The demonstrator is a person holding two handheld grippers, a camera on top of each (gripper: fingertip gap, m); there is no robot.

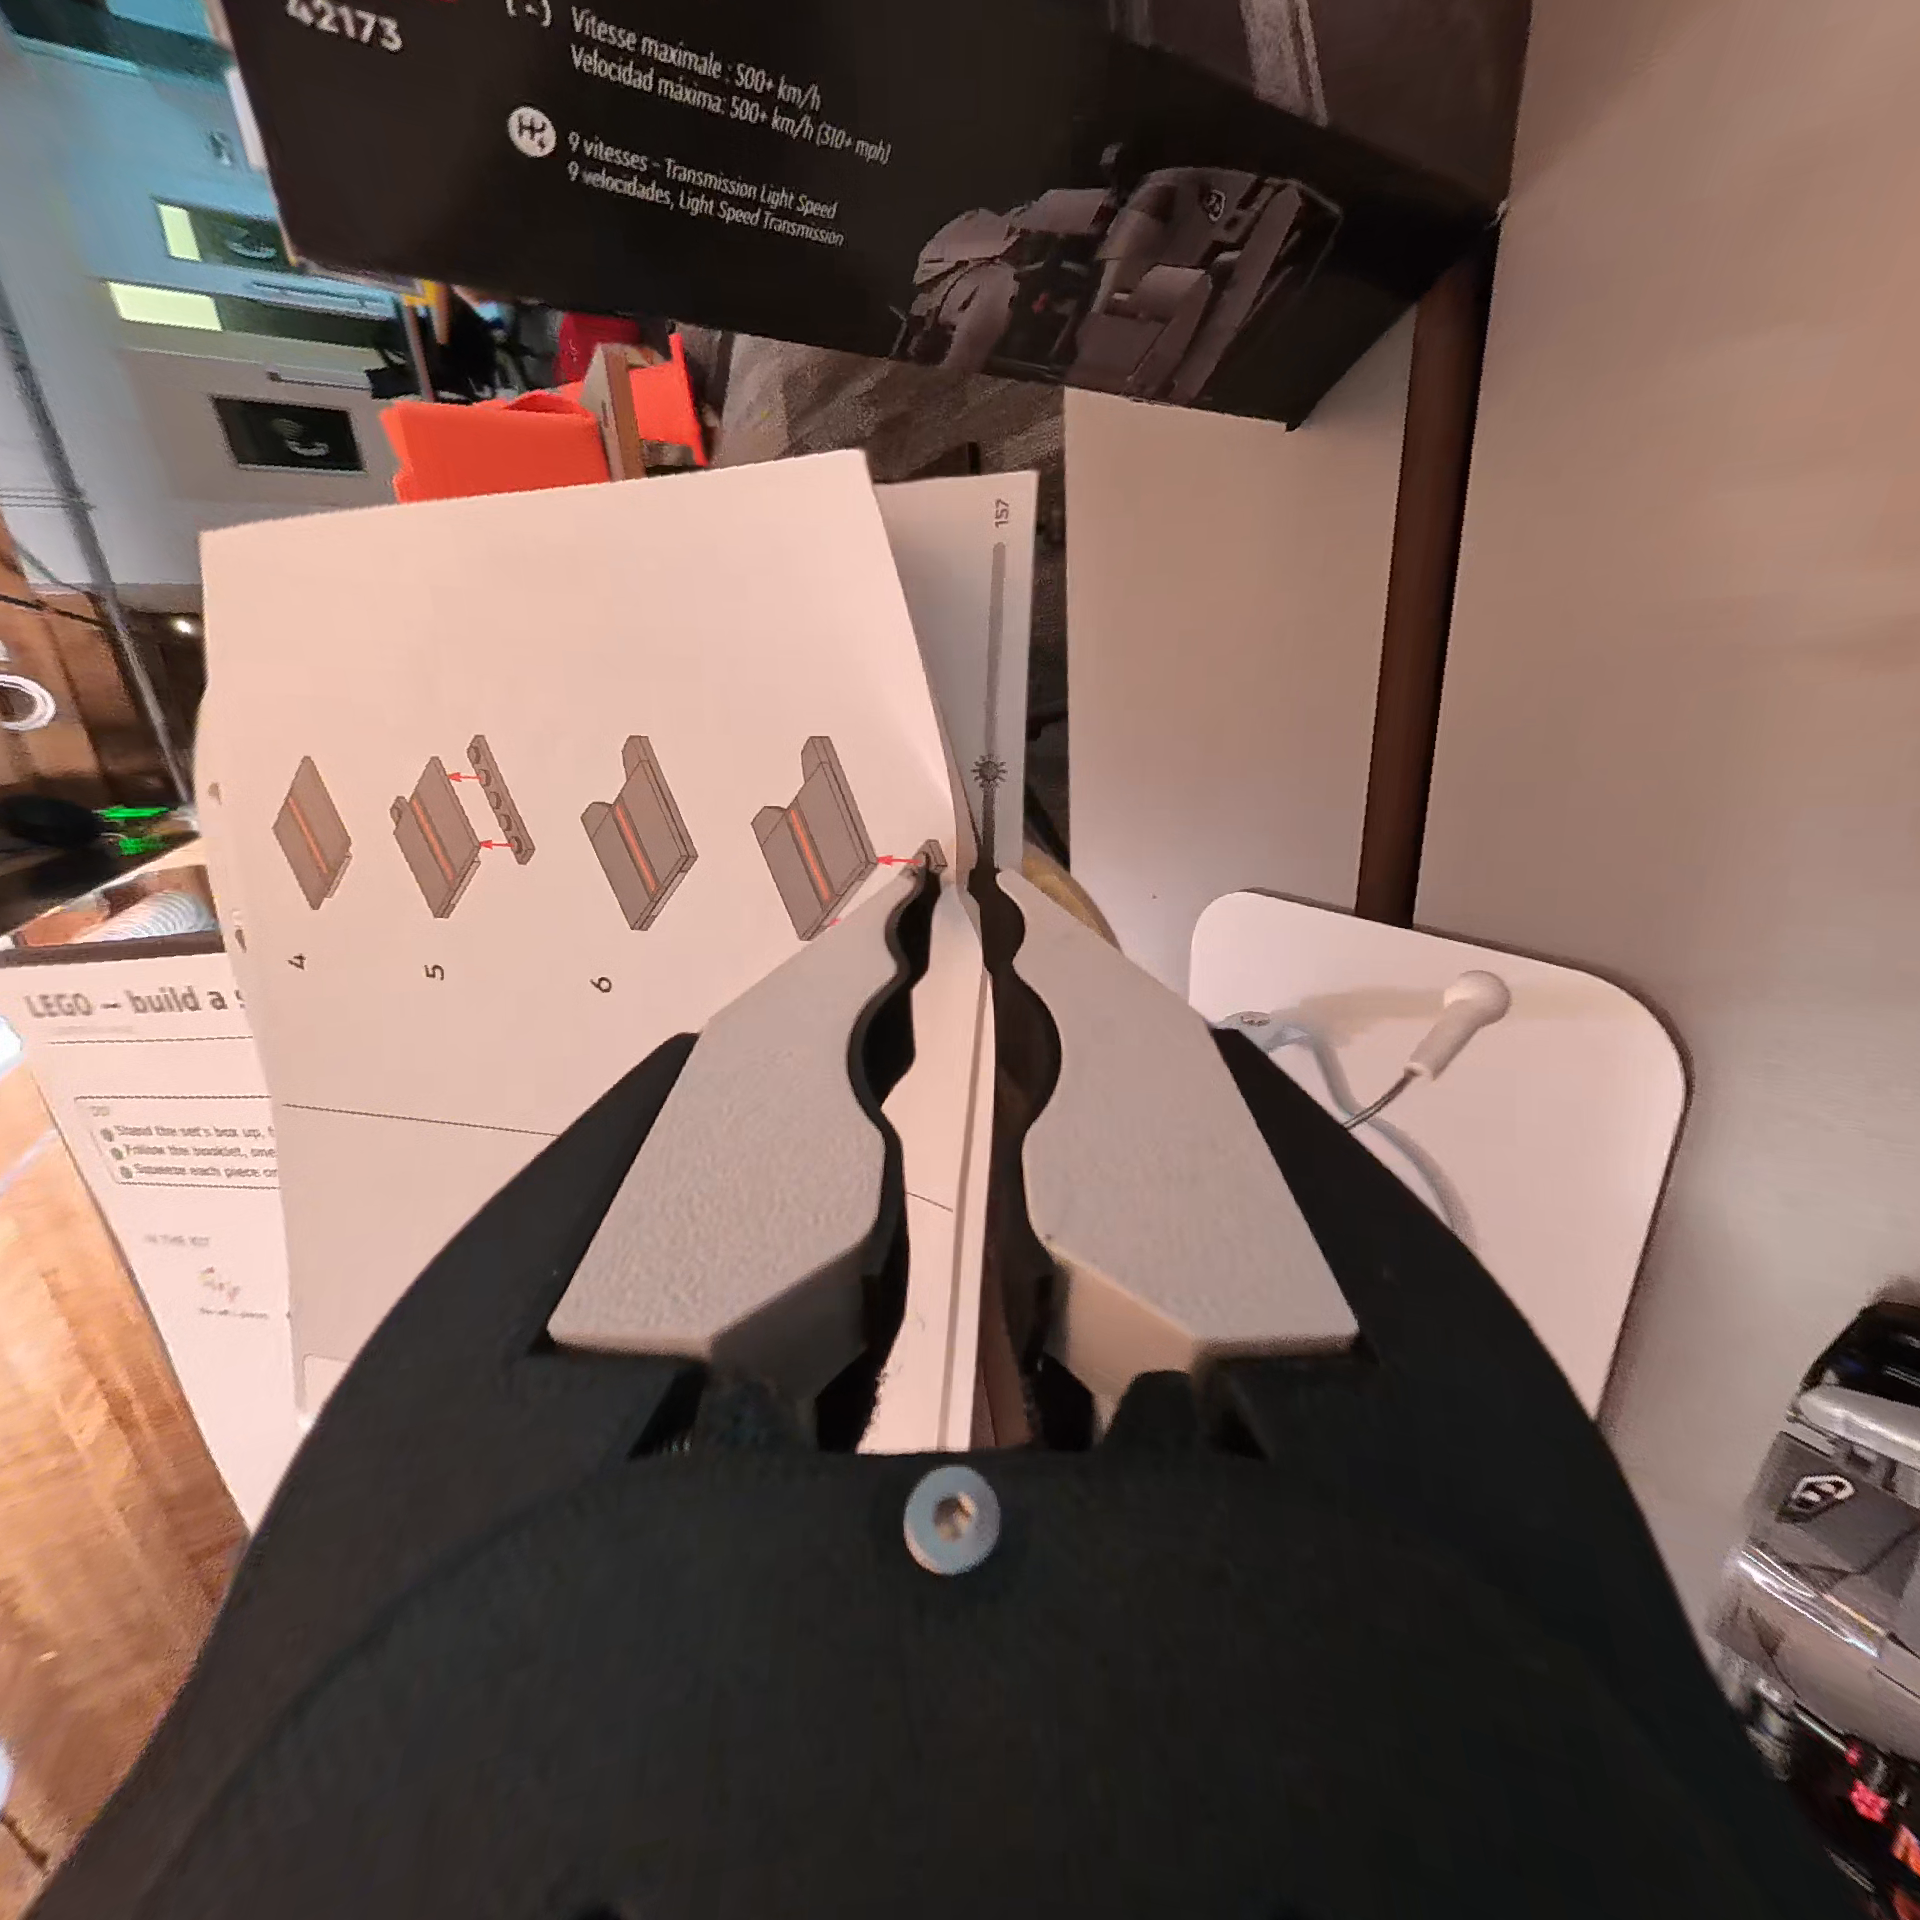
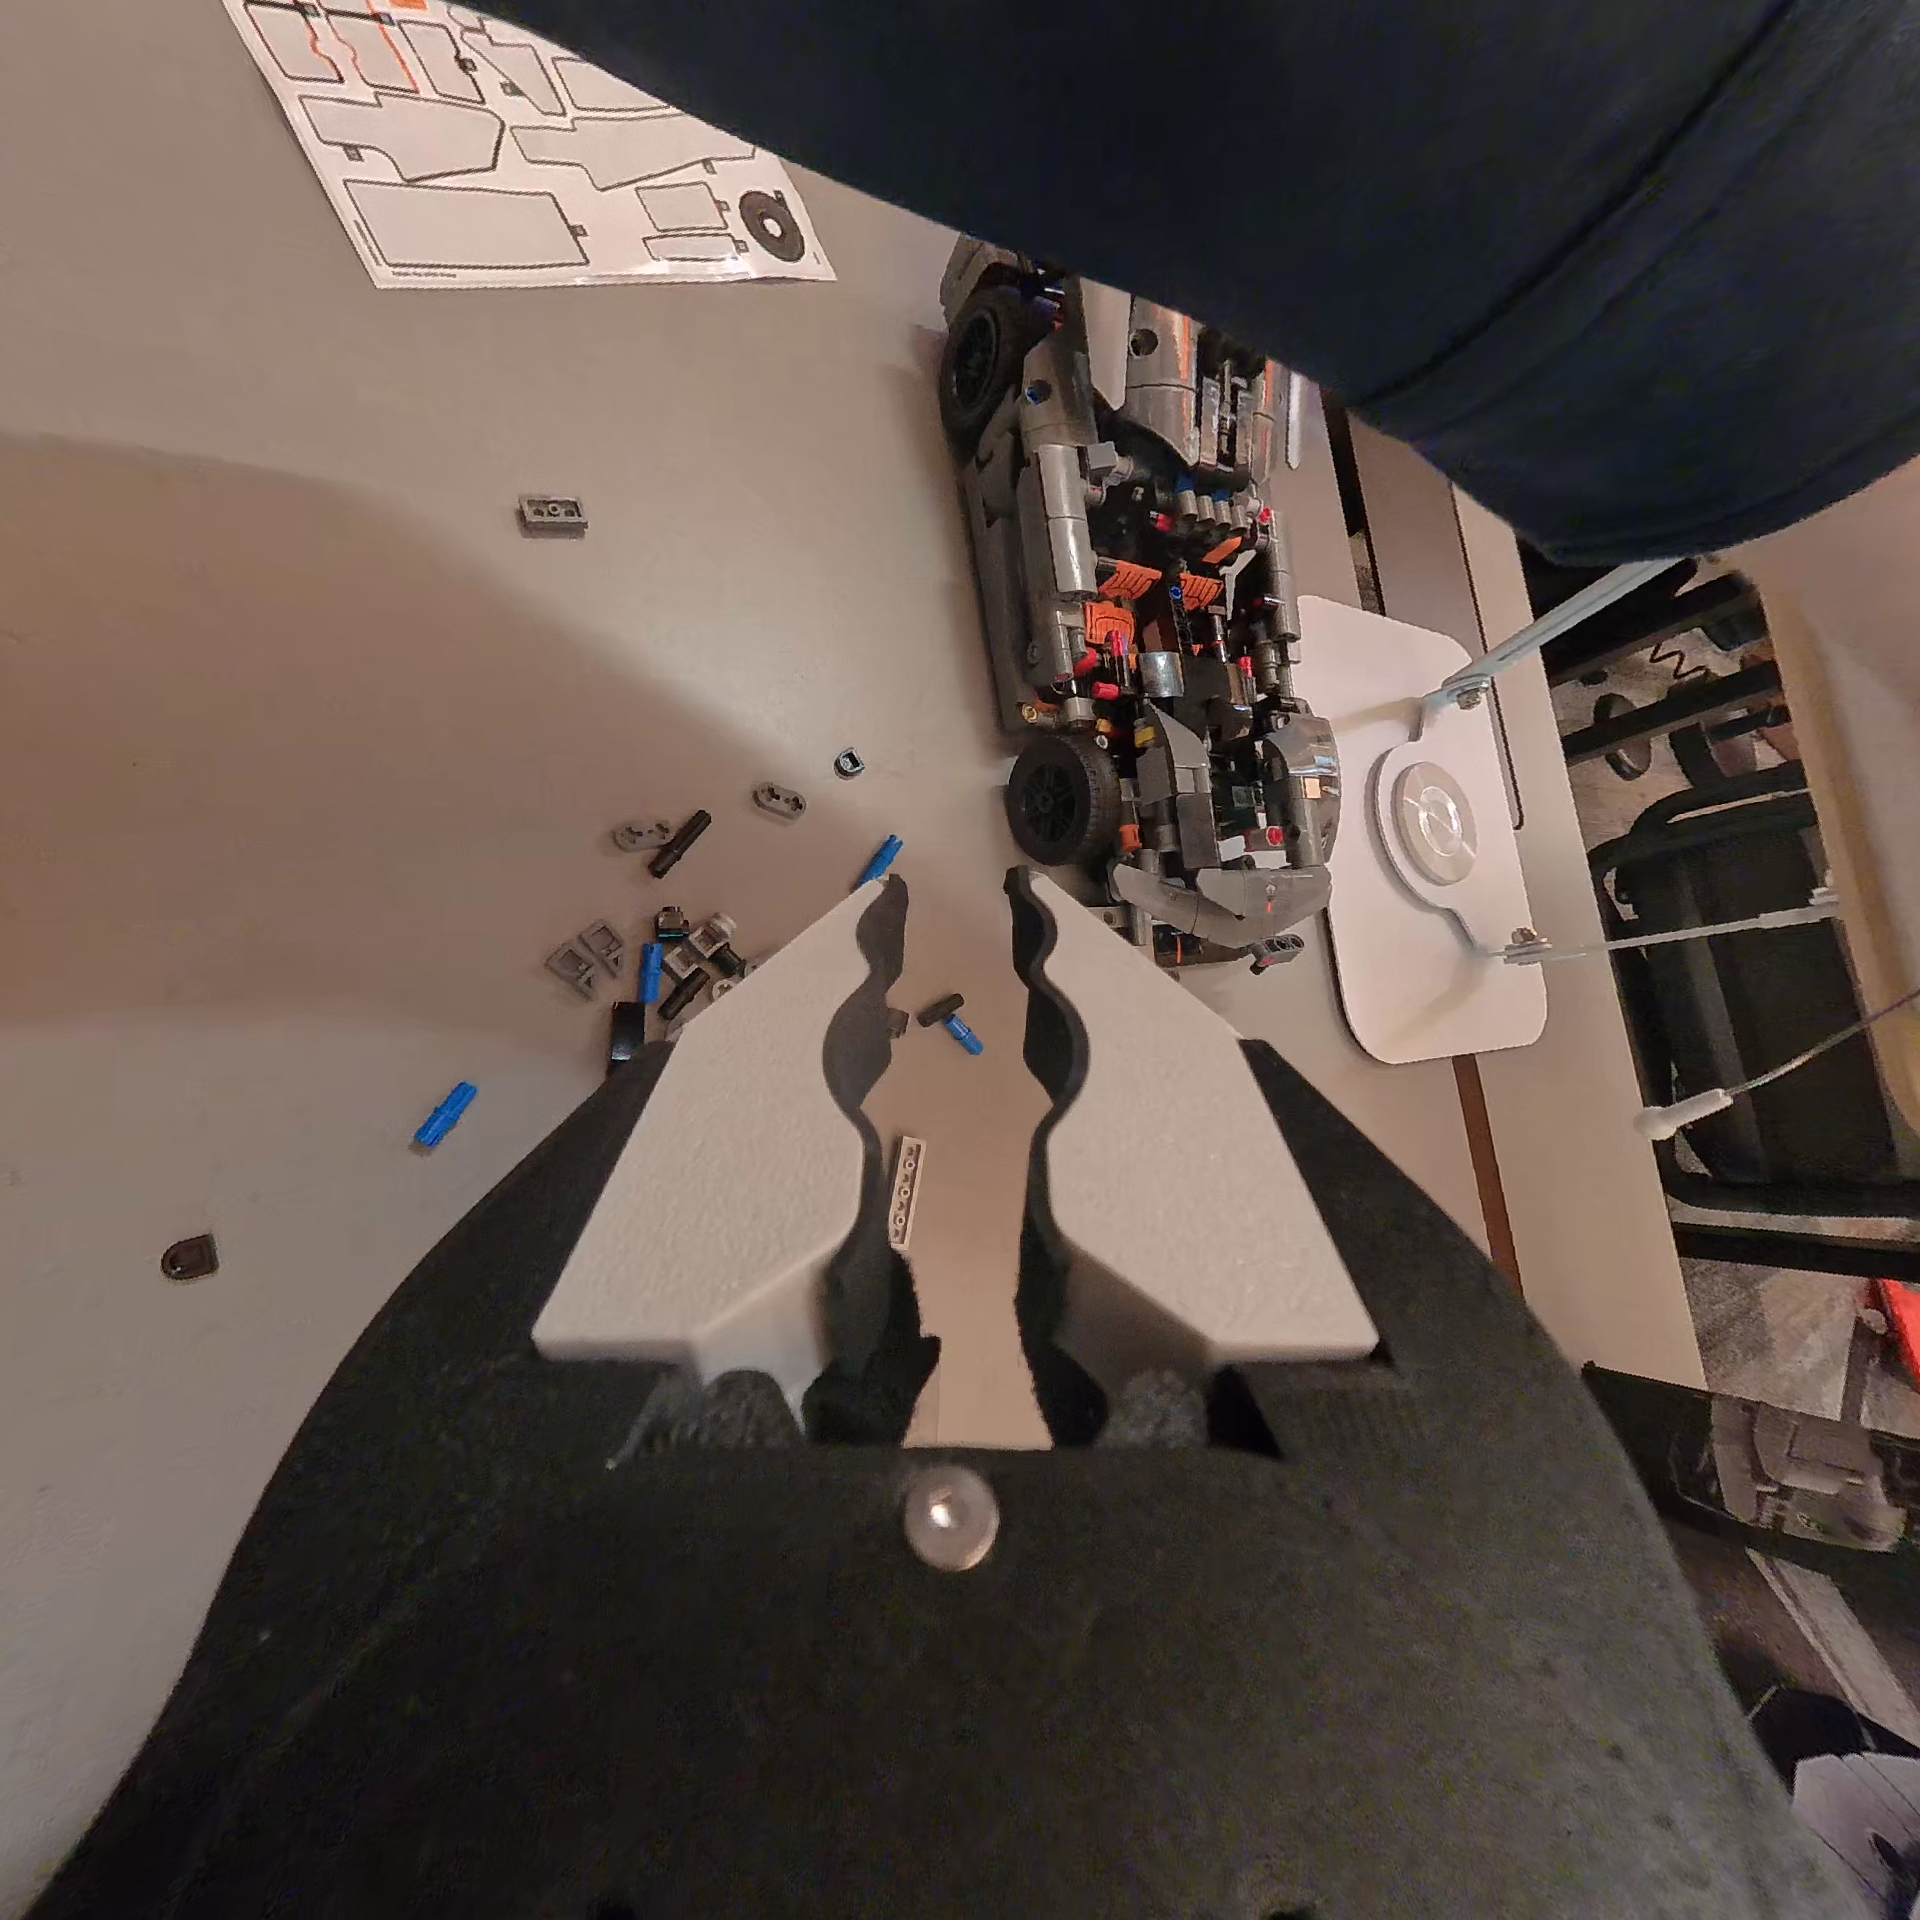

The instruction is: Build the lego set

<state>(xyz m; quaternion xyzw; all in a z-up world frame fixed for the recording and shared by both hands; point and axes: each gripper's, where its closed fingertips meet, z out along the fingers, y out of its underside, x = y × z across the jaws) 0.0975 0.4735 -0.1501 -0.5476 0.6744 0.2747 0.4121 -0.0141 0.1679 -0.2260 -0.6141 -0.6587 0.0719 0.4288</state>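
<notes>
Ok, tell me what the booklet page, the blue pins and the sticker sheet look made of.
Booklet page: thin matte paper; it bends where the left gripper pinches it. Blue pins: likely hard moulded plastic, faint sheen. Sticker sheet: probably glossy film on paper, judging by its glinting edge.

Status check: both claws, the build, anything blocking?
Left claw shut on booklet page. Right claw open, empty, above loose pieces. Car model part-built. Nothing blocking.

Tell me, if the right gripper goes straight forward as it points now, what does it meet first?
Probably the bare table just short of the car model's front end. The right gripper is open and empty, aimed between a blue pin and the car; depth is unclear.
</notes>
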